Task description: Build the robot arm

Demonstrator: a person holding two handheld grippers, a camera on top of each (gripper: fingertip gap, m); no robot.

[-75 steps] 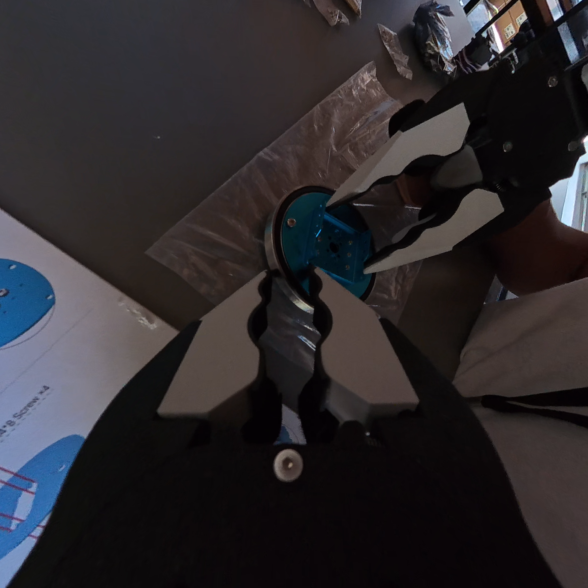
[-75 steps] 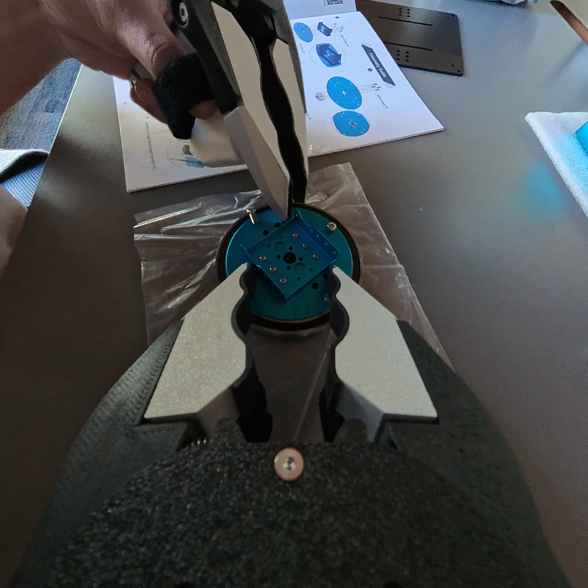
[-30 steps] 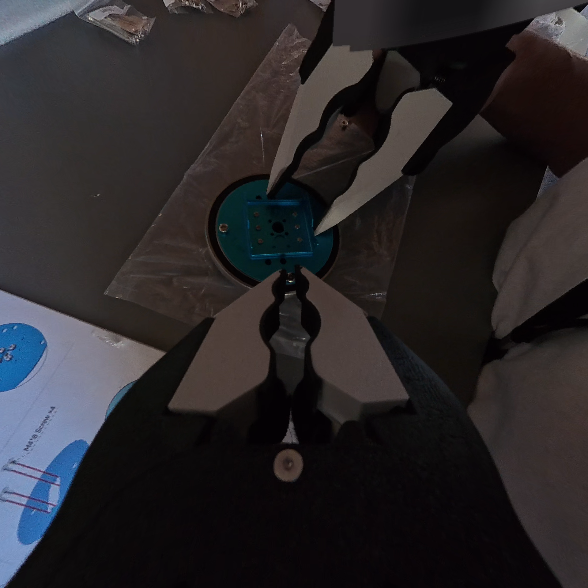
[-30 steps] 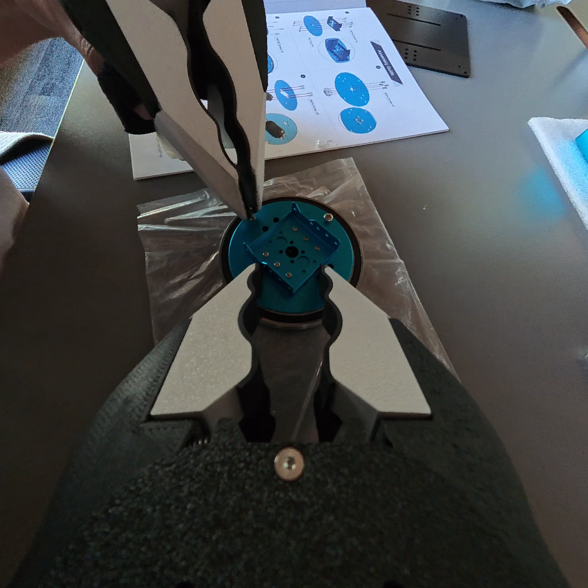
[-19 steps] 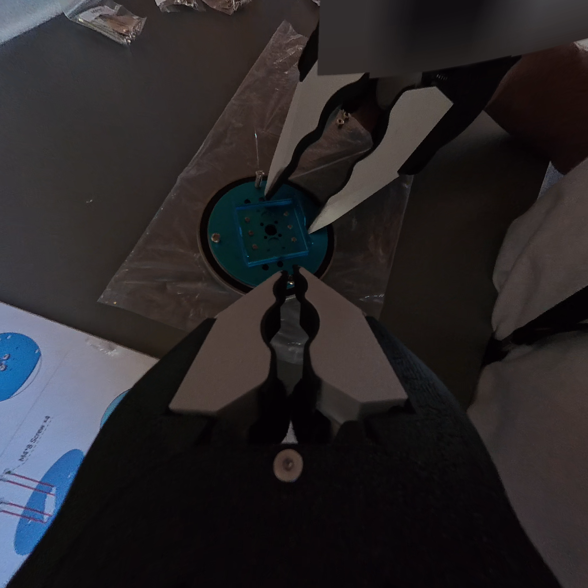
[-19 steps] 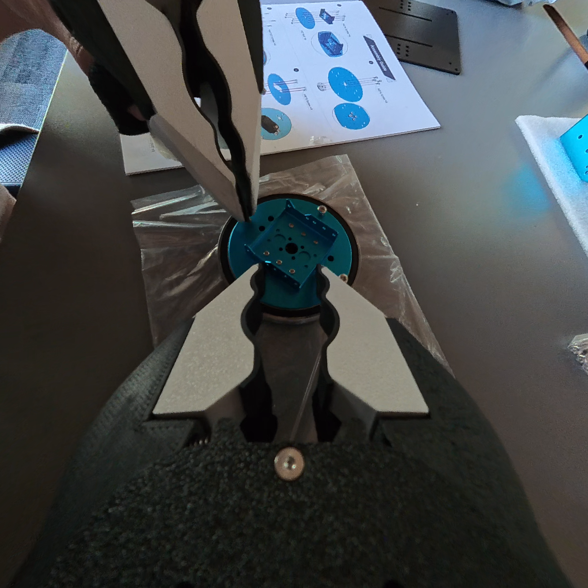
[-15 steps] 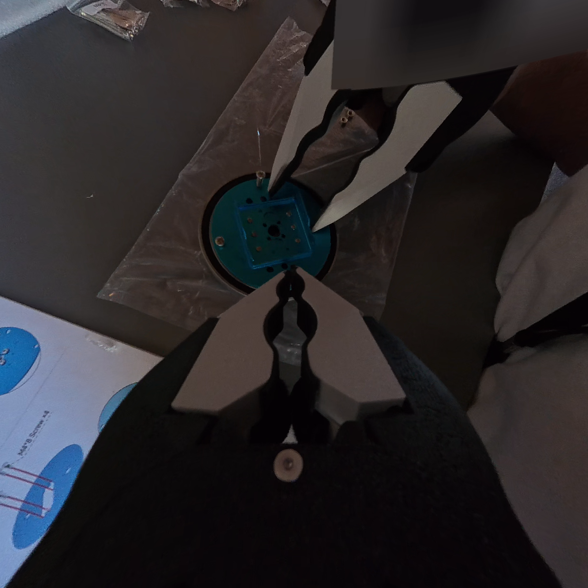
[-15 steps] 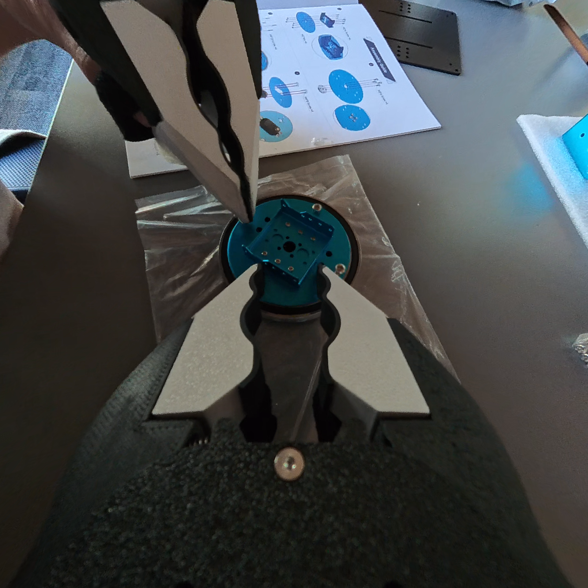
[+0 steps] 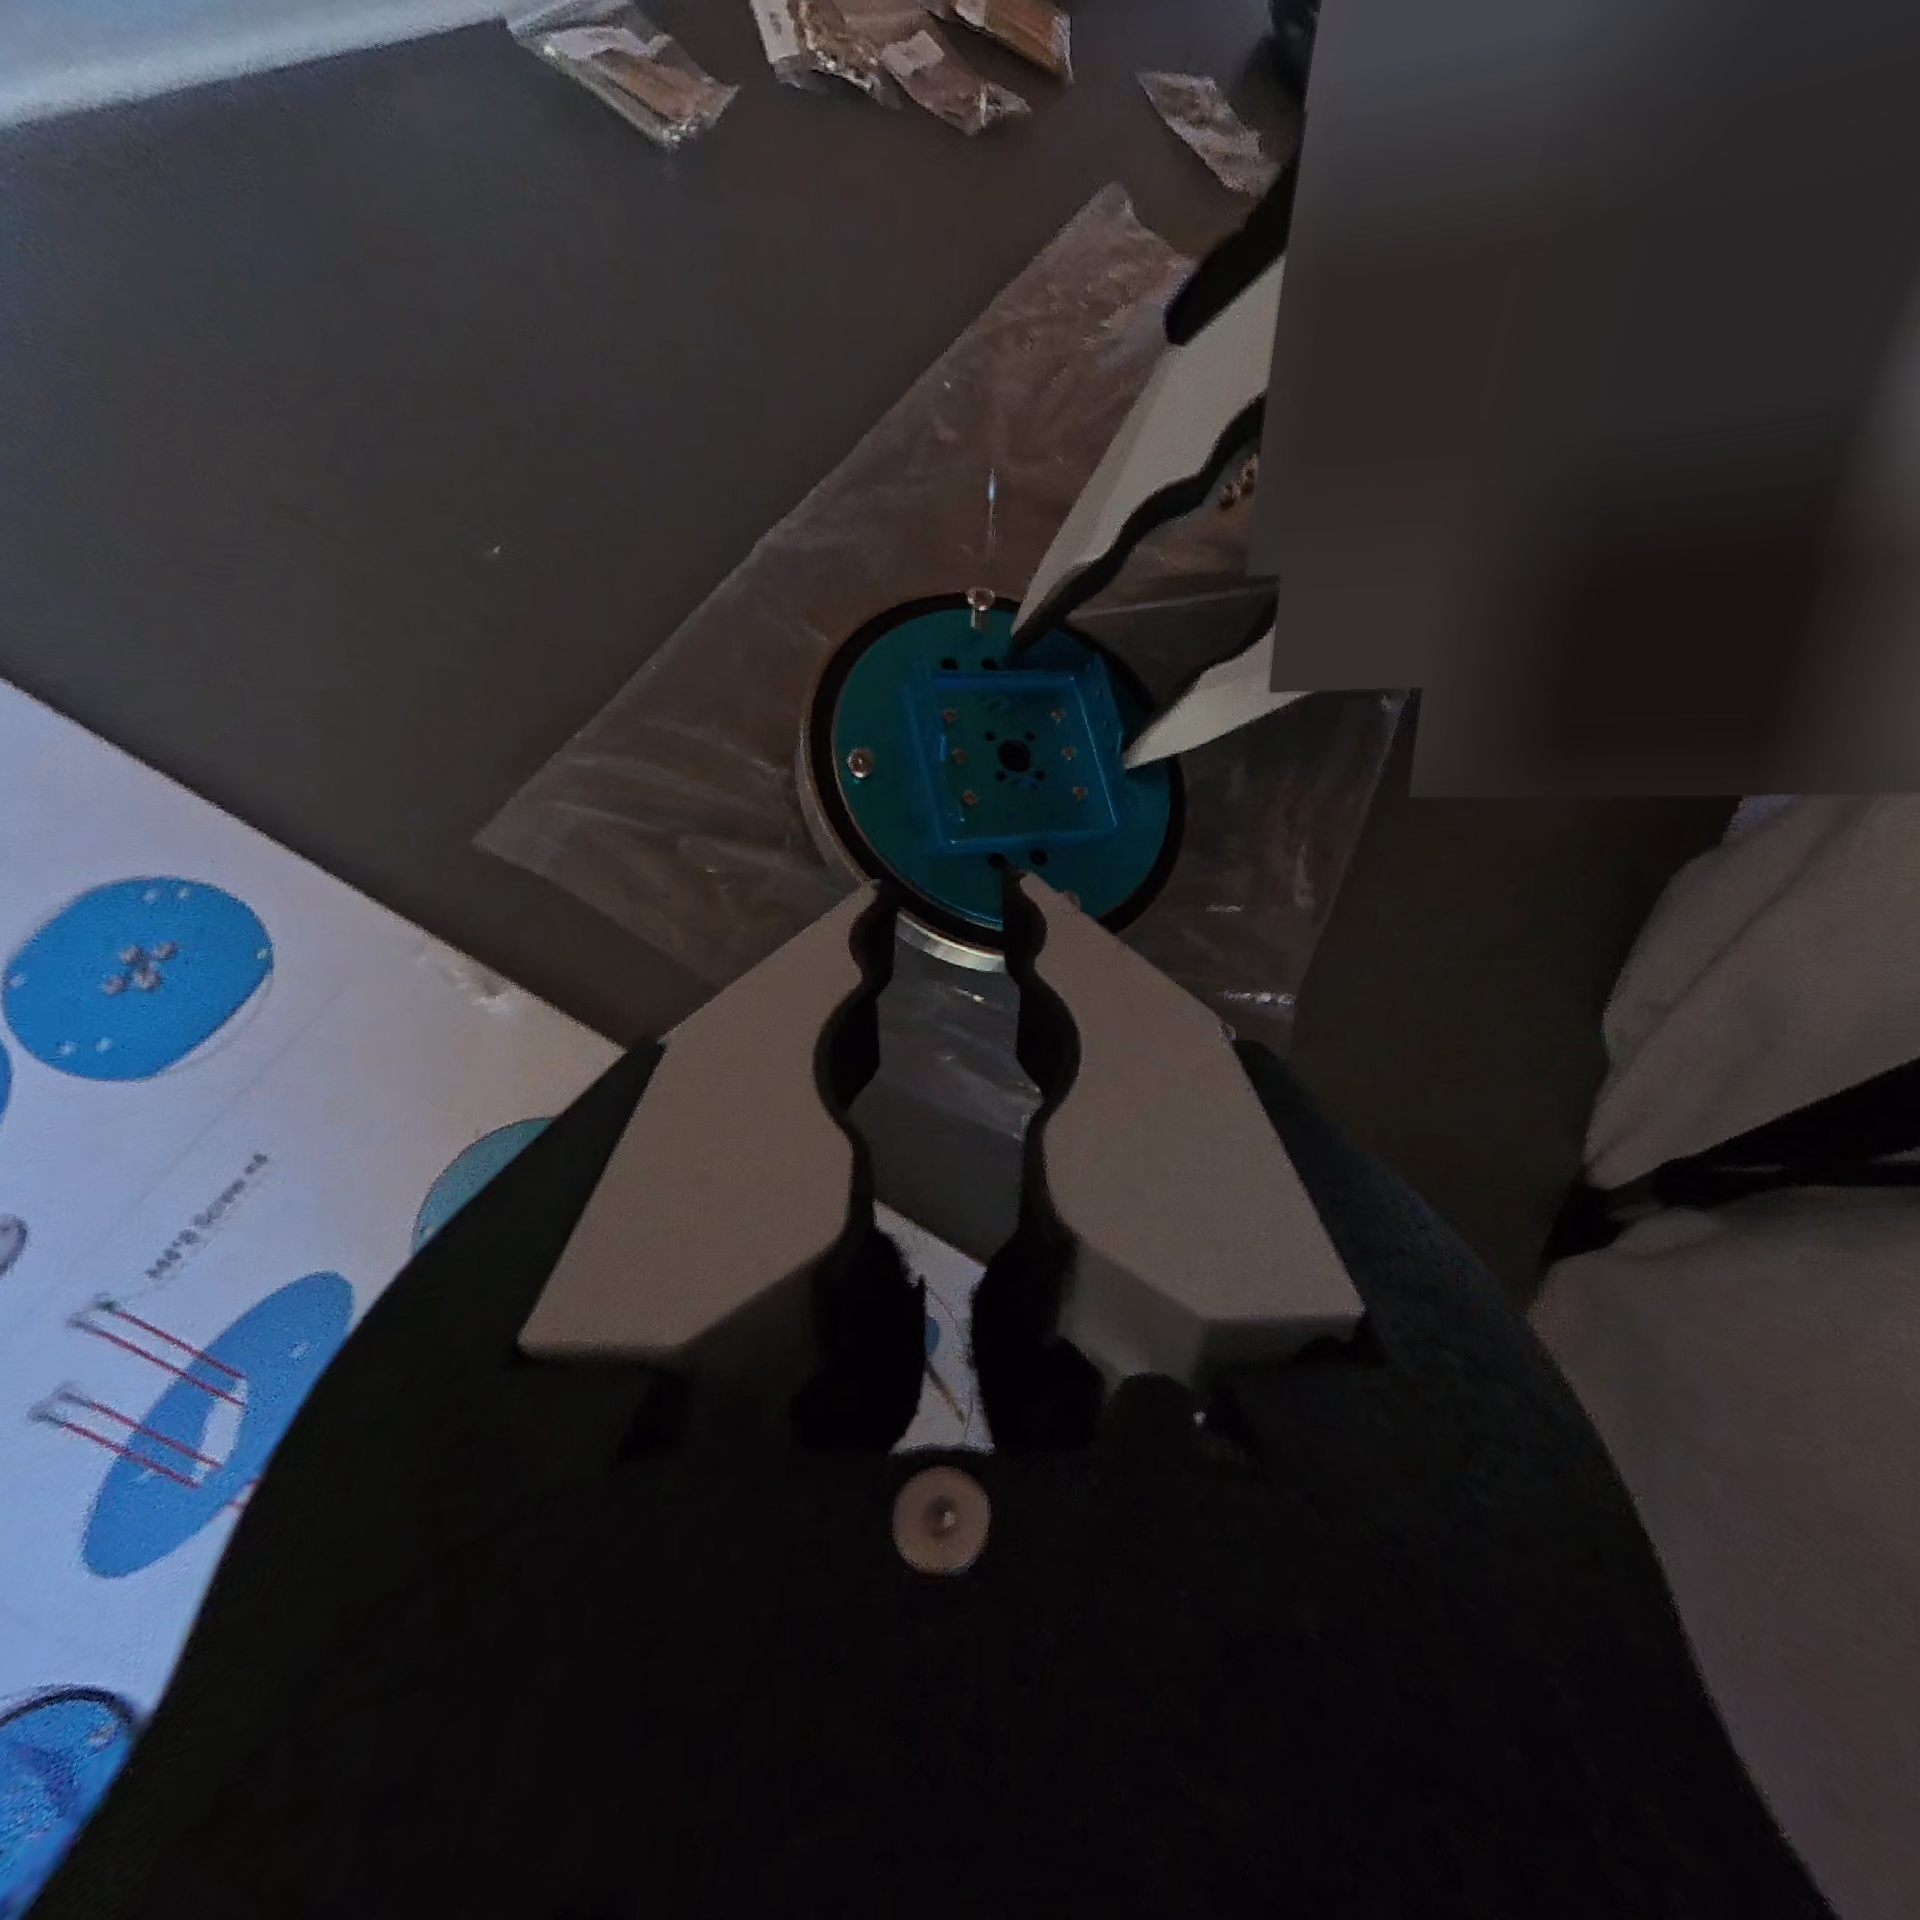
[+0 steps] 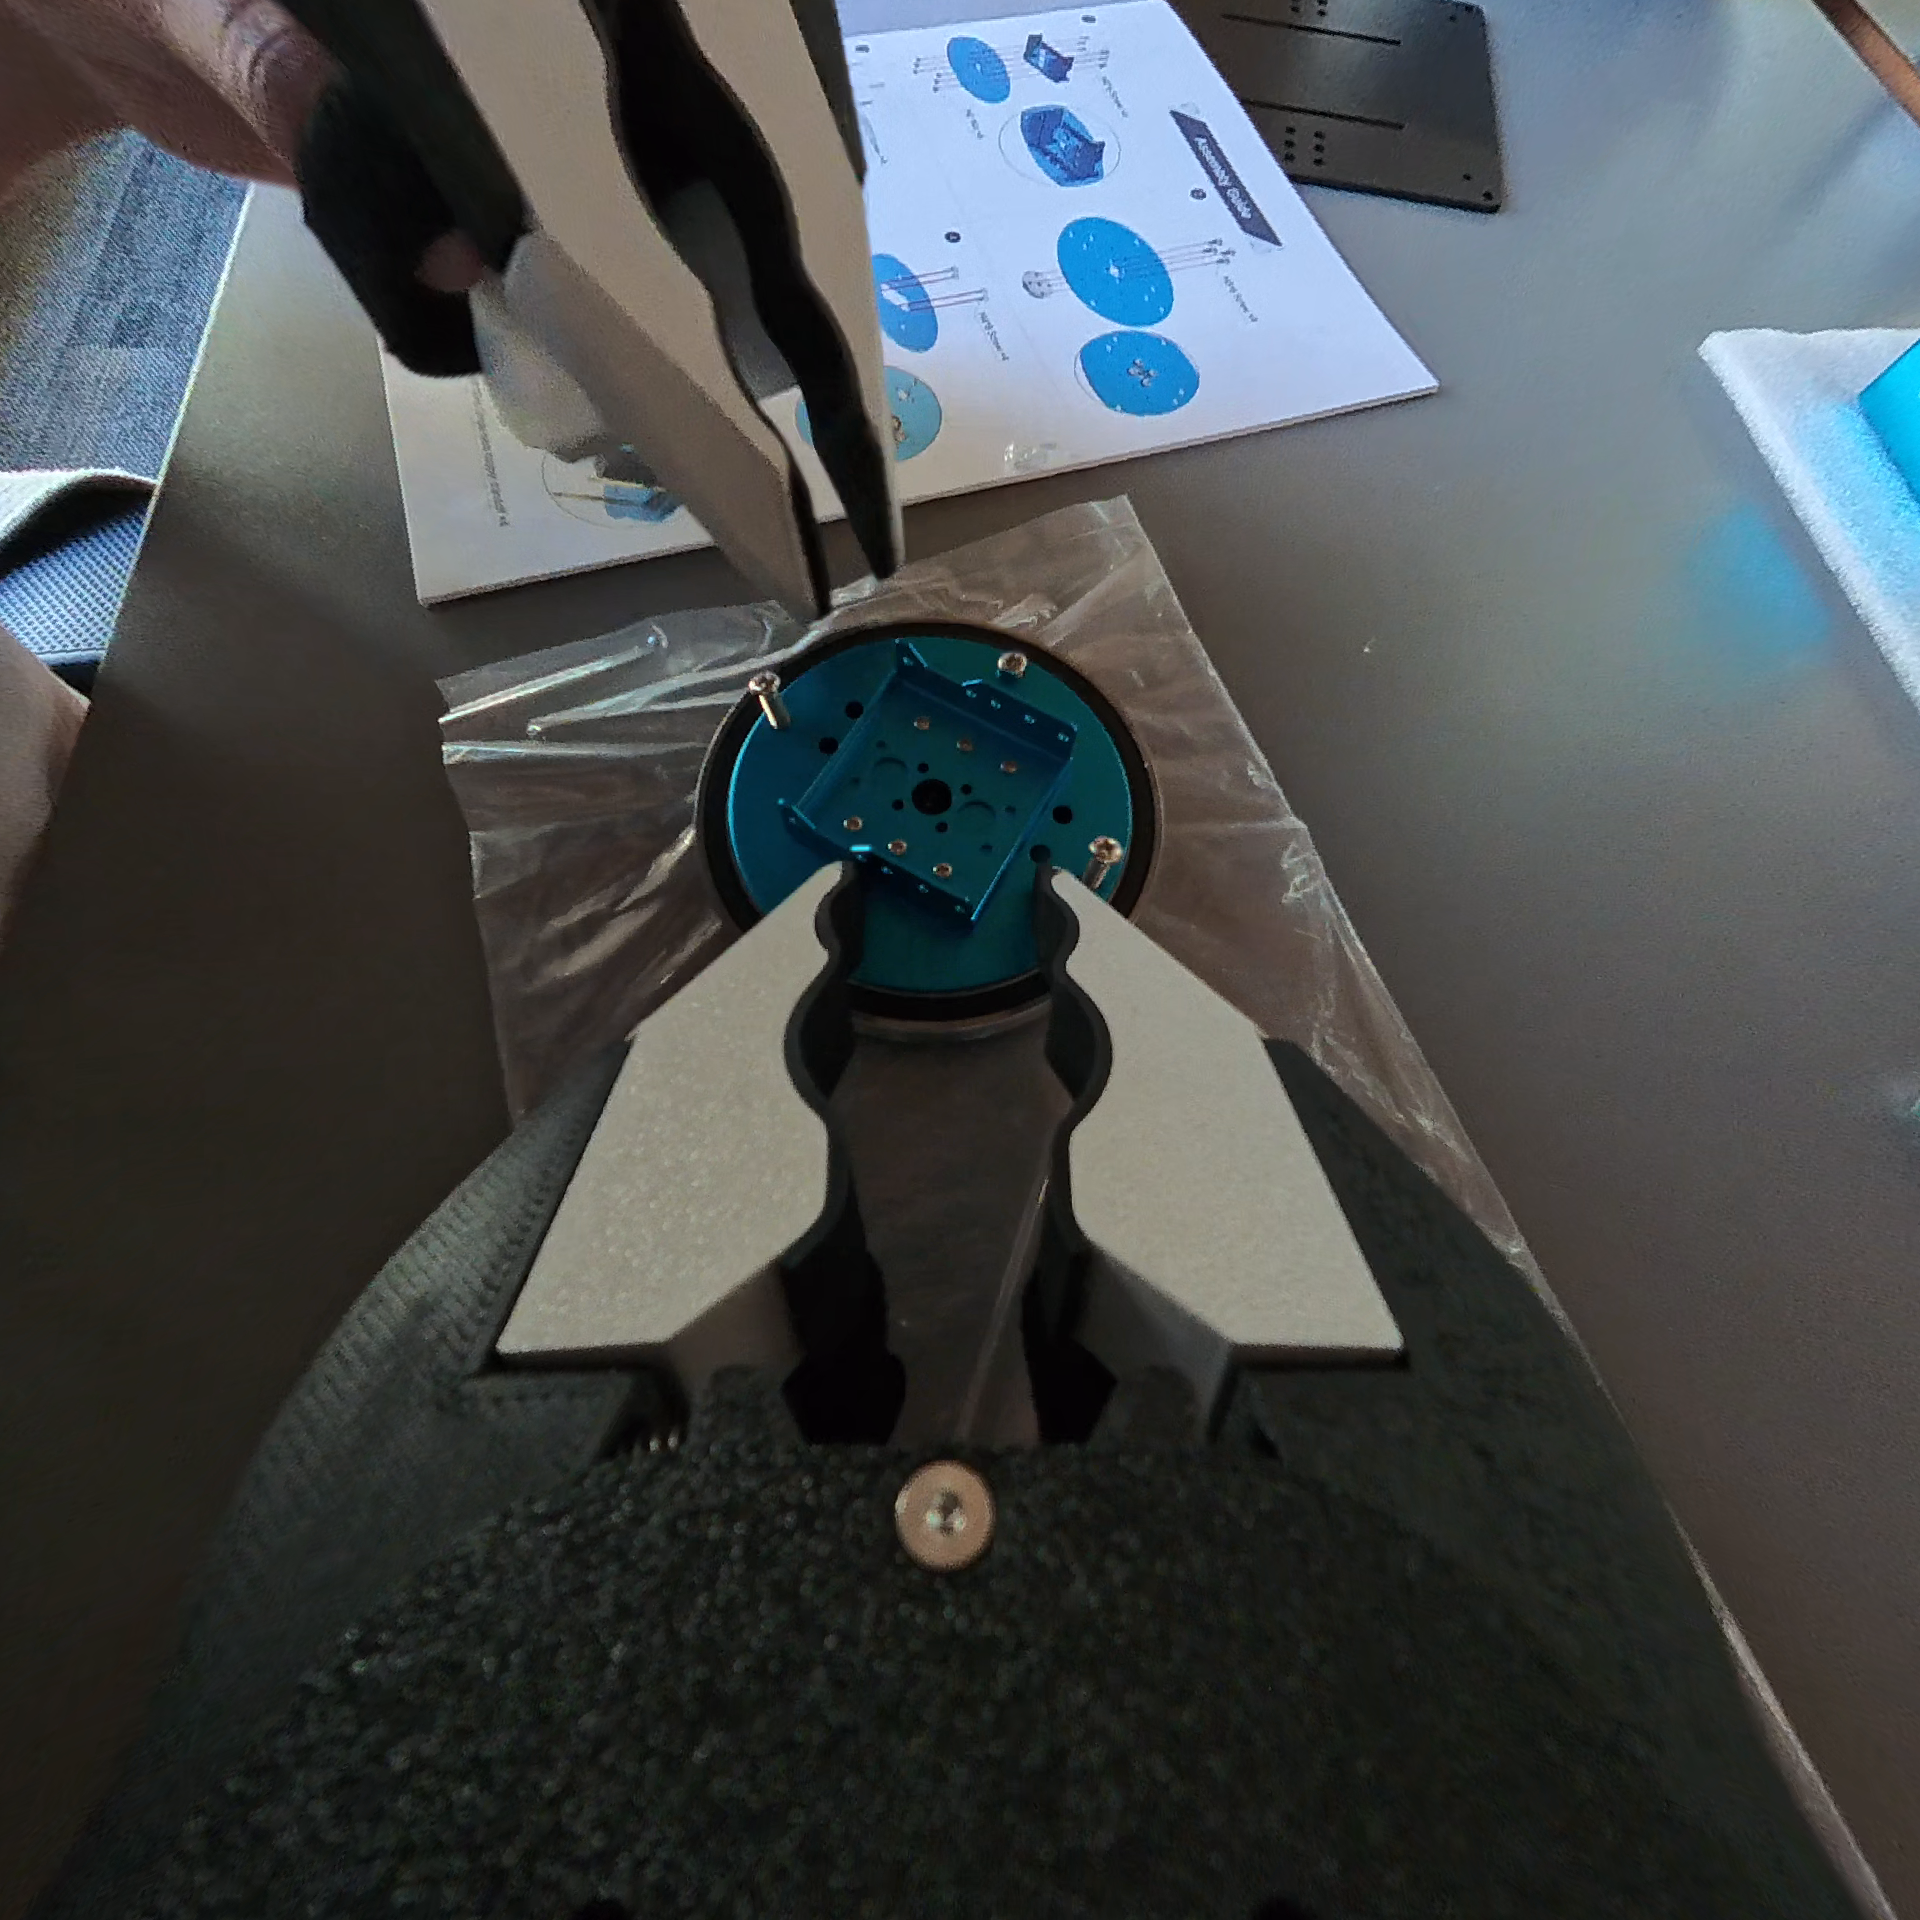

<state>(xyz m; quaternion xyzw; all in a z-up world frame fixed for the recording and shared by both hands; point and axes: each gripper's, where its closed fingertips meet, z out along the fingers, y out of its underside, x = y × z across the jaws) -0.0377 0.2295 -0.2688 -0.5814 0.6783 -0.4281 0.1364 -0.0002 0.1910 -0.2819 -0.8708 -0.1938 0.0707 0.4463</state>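
A round blue disc [image 10: 1081, 769] with a square blue bracket [image 10: 925, 790] on it lies on a clear plastic bag [image 10: 582, 852]. Three small screws stand in the disc's rim holes; one [image 10: 767, 694] leans at the far left. My right gripper [image 10: 948, 875] is open, its tips on either side of the bracket's near corner. My left gripper [image 9: 951, 891] is open and empty, just off the disc's [image 9: 883, 810] edge. In the right wrist view it [image 10: 850, 590] hangs over the far rim, near the leaning screw.
A white instruction sheet [image 10: 1091, 260] lies beyond the bag, with a black perforated plate [image 10: 1371, 104] behind it. White foam holding a blue part [image 10: 1829, 447] is at the right. Small hardware bags [image 9: 644, 94] lie farther off. A person's hand [image 10: 156, 73] holds the left gripper. The left gripper's tips are roughly 6 cm from the right gripper's.
My left gripper, nearly shut on a screw before, has opened and drawn back off the disc. The disc has turned a little. The right gripper stays at the bracket.
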